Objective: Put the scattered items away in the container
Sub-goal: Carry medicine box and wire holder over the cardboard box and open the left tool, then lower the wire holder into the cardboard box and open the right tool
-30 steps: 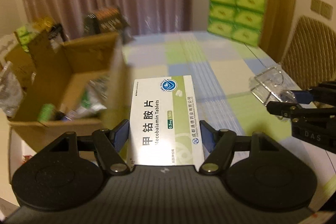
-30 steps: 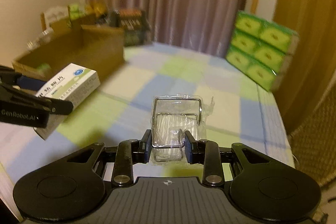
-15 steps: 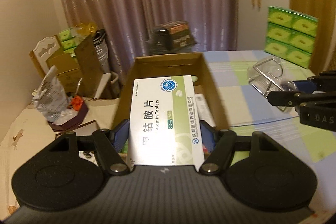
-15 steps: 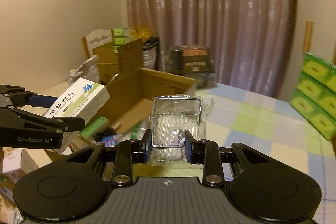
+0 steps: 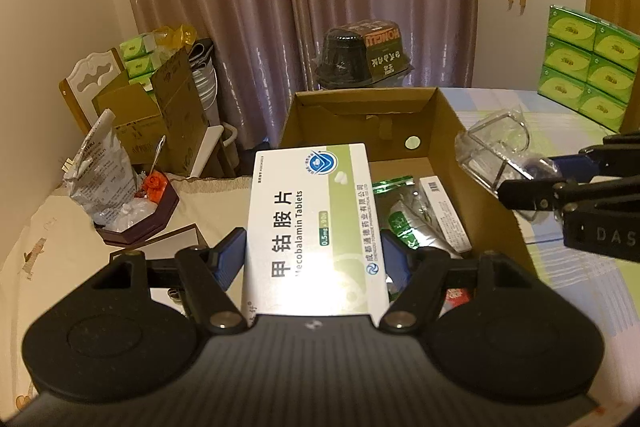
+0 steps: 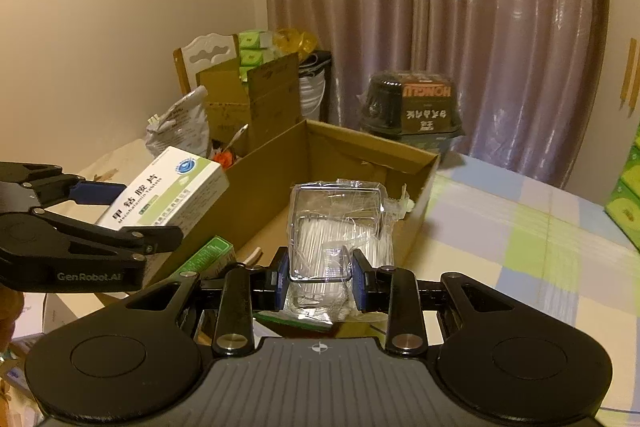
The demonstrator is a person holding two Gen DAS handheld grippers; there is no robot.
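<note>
From the left wrist, the left gripper (image 5: pixel 316 259) pinches a white and green medicine box (image 5: pixel 312 231) by its two long sides. The box reads "Mecobalamin Tablets", "0.5mg" and large Chinese characters. It hangs over the near left edge of an open cardboard box (image 5: pixel 448 123), which already holds a foil pouch (image 5: pixel 408 223) and a flat white packet (image 5: pixel 444 211). Behind the carton sits a dark tub (image 5: pixel 364 51) with "HONGLU" printed upside down. Six green tissue packs (image 5: pixel 588 63) are stacked at the right. The right gripper (image 5: pixel 532 183), marked "DAS", reaches in from the right.

From the right wrist, the right gripper (image 6: pixel 320 279) is pressed tight on a clear plastic container (image 6: pixel 336 227) wrapped in film, held above the carton's near end. The left gripper, marked "GenRobot.AI", carries its box at the left, over the carton's side wall.
</note>
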